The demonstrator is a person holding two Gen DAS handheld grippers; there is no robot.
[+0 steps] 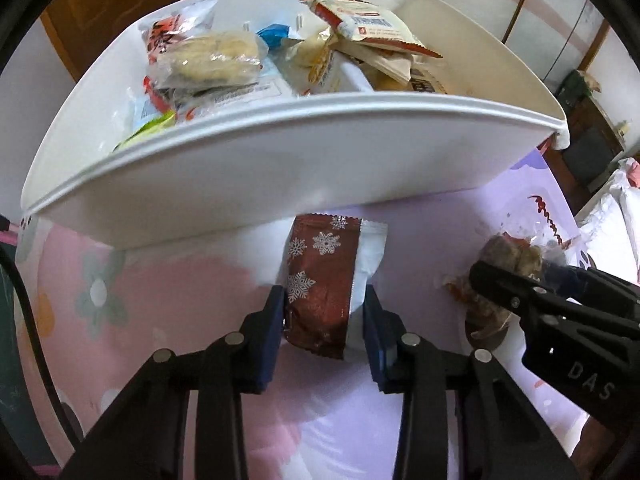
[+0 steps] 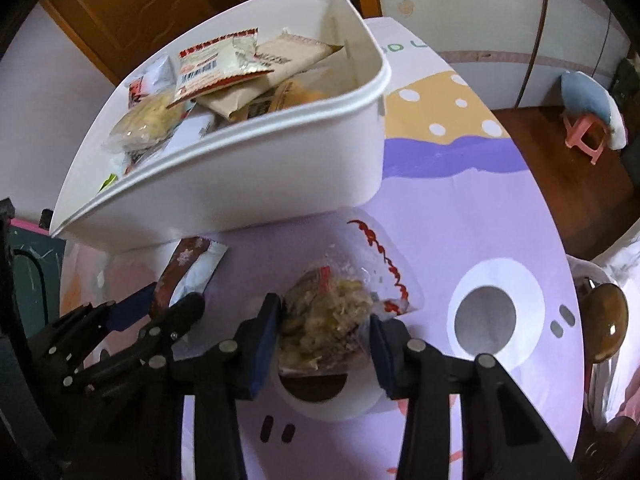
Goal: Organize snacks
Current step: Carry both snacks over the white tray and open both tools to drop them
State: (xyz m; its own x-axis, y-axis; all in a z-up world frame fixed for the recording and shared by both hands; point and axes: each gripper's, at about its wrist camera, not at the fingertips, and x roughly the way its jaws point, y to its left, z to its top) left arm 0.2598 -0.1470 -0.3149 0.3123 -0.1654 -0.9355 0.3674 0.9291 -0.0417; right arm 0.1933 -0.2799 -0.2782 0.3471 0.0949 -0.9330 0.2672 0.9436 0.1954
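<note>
The white bin's near wall hid its floor — only heaped snack packets showed. Left tongs clamped a snowflake packet, right tongs a clear-wrapped snack — both on the table.

Left tool: low centre of view, blue pads closed on either side of a snack packet.
Snowflake packet: dark red with white snowflakes, white reverse showing at its right edge; lies on the bench, far end just under the bin's near wall.
White bin: fills upper view, divider inside, heaped with wrapped snacks on both sides.
Right tool: enters from the right edge, black fingers at a clear bag of brownish pieces.
Bench: covered by a pink and lilac printed cloth.
</note>
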